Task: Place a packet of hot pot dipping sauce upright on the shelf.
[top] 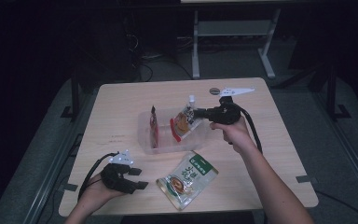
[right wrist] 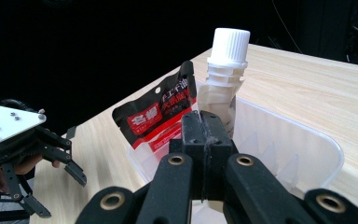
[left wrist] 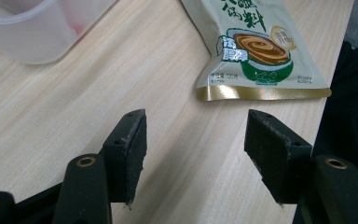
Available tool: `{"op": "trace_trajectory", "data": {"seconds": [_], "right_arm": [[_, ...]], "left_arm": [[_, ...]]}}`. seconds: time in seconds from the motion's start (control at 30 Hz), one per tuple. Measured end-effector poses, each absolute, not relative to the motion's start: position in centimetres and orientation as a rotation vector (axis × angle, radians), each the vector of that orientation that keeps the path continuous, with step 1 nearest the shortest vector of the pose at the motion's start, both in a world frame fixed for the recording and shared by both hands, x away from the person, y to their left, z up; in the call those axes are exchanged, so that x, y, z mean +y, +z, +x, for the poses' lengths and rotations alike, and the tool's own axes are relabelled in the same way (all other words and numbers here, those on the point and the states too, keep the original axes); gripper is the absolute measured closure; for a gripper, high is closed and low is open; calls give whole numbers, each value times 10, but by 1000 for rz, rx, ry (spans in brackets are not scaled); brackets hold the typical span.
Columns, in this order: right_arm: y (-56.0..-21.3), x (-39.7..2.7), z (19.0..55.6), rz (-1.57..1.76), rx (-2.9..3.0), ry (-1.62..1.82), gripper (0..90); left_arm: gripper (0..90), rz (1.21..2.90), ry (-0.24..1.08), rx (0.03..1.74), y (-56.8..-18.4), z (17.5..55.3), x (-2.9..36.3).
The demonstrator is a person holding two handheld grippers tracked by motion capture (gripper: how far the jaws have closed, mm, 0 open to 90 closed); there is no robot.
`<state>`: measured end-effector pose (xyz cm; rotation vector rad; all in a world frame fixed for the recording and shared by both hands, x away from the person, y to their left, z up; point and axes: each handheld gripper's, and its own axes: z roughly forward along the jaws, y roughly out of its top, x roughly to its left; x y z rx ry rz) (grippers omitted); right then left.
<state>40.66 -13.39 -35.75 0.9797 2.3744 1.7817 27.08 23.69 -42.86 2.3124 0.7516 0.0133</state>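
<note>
A: Right gripper [right wrist: 204, 122], jaws first?

B: Clamped together on the spouted pouch [right wrist: 221, 88]. Pads pinch its upper body just under the white cap [right wrist: 231, 41]. In the high view the same gripper [top: 204, 113] points toward the table's left edge, with the pouch [top: 186, 120] tilted over the clear plastic bin [top: 145, 135].

A: Pouch inside the bin or above it?

B: Lower end sits within the bin walls; can't tell whether it touches the floor. The bin stands near the table's middle, a little toward the far edge.

A: Anything else in there?

B: A red-and-black sachet [top: 154, 127], upright at the bin's left end. In the right gripper view it [right wrist: 161, 112] stands just beside the pouch, behind the jaws.

A: Left gripper [left wrist: 193, 154]?

B: Released, nothing between the pads, bare wood below. It rests in the hand [top: 98, 193] near the table's near left corner.

A: Nearest thing to it?

B: A green-and-white flat packet [left wrist: 256, 46] with a bowl picture, lying flat ahead of the jaws, not touching them. High view puts it [top: 187, 178] by the near edge, just in front of the bin.
</note>
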Motion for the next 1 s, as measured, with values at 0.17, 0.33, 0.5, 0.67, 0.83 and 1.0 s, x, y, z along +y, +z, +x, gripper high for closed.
{"op": "trace_trajectory", "data": {"seconds": [0.17, 0.33, 0.5, 0.67, 0.83, 1.0], "right_arm": [[-358, -134, 406, 993, 2371, 1772, 897], [-358, -129, 404, 971, 2383, 1791, 896], [-356, -125, 402, 946, 2392, 1786, 896], [-356, -121, 399, 929, 2411, 1790, 895], [-355, -117, 395, 900, 2427, 1765, 895], [-351, -122, 391, 900, 2440, 1736, 895]], "left_arm": [[387, 2306, 5, 759, -429, 271, 236], [387, 2310, 2, 756, -429, 270, 235], [387, 2310, -3, 755, -430, 271, 234], [388, 2319, -12, 752, -431, 270, 233], [388, 2319, -18, 755, -431, 271, 232], [388, 2320, -17, 755, -431, 270, 232]]}}
